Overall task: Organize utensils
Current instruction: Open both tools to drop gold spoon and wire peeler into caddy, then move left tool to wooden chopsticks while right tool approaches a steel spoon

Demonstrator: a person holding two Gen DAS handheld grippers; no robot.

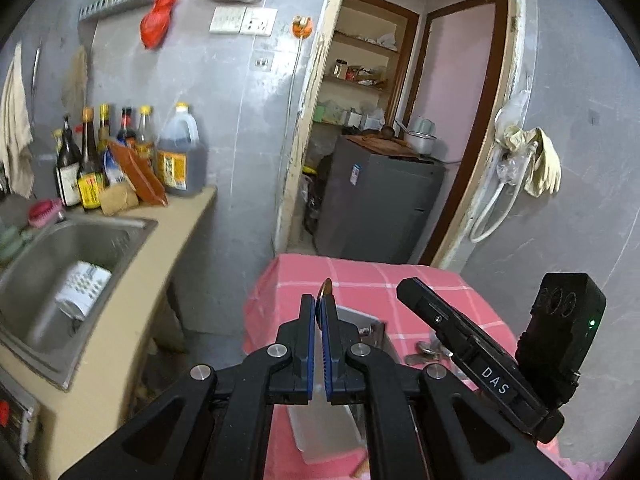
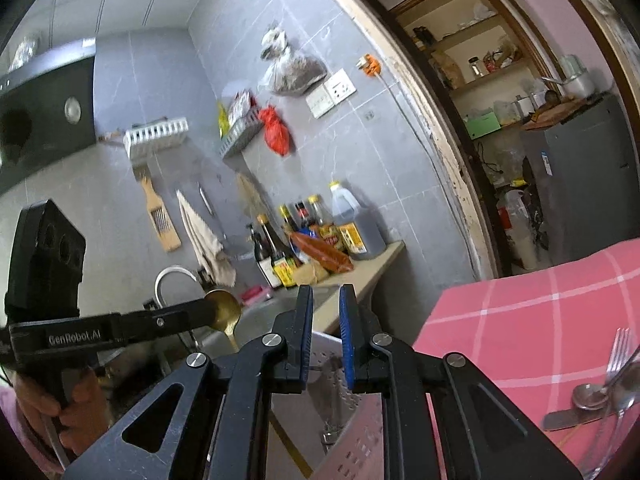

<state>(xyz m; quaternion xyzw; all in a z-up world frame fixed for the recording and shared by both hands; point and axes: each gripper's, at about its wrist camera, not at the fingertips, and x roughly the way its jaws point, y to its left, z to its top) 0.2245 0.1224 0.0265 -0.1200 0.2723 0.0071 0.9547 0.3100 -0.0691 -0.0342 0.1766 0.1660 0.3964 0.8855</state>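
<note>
A gold spoon (image 2: 222, 310) is held clamped in the left gripper (image 1: 319, 312) above the perforated steel holder (image 2: 352, 412), the right gripper (image 2: 326, 312) is parted and empty (fork (image 2: 617, 354) and spoons (image 2: 588, 396) are left on the pink cloth (image 2: 520, 320), far right).

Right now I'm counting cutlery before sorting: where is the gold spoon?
The gold spoon is clamped in the left gripper, raised between the sink and the pink-checked table; in the right wrist view its bowl shows at left-centre.
</note>
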